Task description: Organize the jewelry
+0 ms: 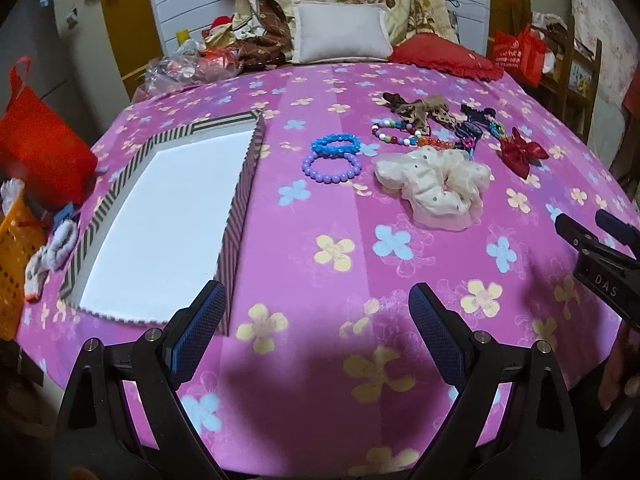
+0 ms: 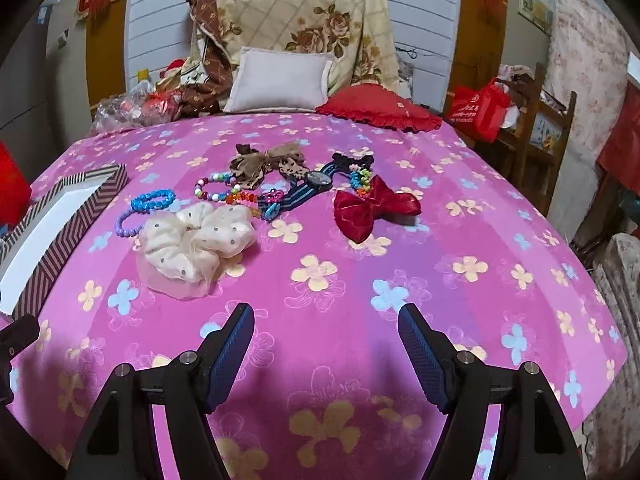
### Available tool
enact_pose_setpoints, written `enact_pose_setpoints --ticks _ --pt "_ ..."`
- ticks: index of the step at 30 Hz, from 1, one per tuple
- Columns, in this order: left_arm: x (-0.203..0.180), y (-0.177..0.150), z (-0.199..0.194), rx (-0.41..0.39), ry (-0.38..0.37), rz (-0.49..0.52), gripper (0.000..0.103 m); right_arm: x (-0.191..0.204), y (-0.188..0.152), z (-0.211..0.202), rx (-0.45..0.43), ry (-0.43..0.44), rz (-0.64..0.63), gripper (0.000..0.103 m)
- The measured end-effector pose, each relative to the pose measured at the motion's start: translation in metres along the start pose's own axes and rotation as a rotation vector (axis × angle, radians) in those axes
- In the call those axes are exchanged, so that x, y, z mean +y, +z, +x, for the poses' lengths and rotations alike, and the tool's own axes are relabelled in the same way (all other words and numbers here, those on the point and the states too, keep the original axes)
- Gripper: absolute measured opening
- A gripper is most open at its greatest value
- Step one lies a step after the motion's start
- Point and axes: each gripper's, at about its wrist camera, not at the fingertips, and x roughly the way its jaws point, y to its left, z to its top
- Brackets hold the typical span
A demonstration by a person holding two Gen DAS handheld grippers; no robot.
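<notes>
So your left gripper (image 1: 318,300) is spread wide with nothing between its blue pads, hovering over the near edge of the pink flowered bedspread (image 1: 320,216). Same deal with your right gripper (image 2: 326,322): fingers wide apart, empty, above the near part of the bed.

The striped box (image 1: 240,184) sits on the left side, white inside, and its near right corner is just beside your left gripper's left finger. From the right wrist camera you only catch its striped wall at the far left edge.

The jewelry pile is farther out and to the right of the box. Blue bead bracelet (image 1: 336,145) and purple bead bracelet (image 1: 332,168) are touching, closest to the box. Just right of them is the cream dotted scrunchie (image 2: 196,240), the nearest piece to your right gripper. Behind it lie a multicolour bead bracelet (image 2: 216,190), a brown bow (image 2: 268,164) and a striped-band watch (image 2: 318,179). The red bow (image 2: 374,206) sits furthest right, a bit apart from the scrunchie.
</notes>
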Motion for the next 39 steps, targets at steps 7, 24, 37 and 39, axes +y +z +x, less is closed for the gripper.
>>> enact_pose_setpoints --ticks 7,24,37,39 --pt "-0.003 0.029 0.007 -0.01 -0.002 0.027 0.093 -0.018 0.011 0.013 0.017 0.028 0.055 0.072" --pt "-0.039 0.034 0.022 0.041 -0.033 0.046 0.093 -0.049 0.006 0.025 0.004 0.038 0.121 0.072" --pt "-0.048 0.023 0.033 0.086 0.006 0.029 0.093 -0.055 -0.002 0.03 0.017 0.019 0.145 0.072" --pt "-0.049 0.023 0.034 0.091 0.004 0.035 0.093 -0.057 -0.003 0.03 0.015 0.014 0.147 0.072"
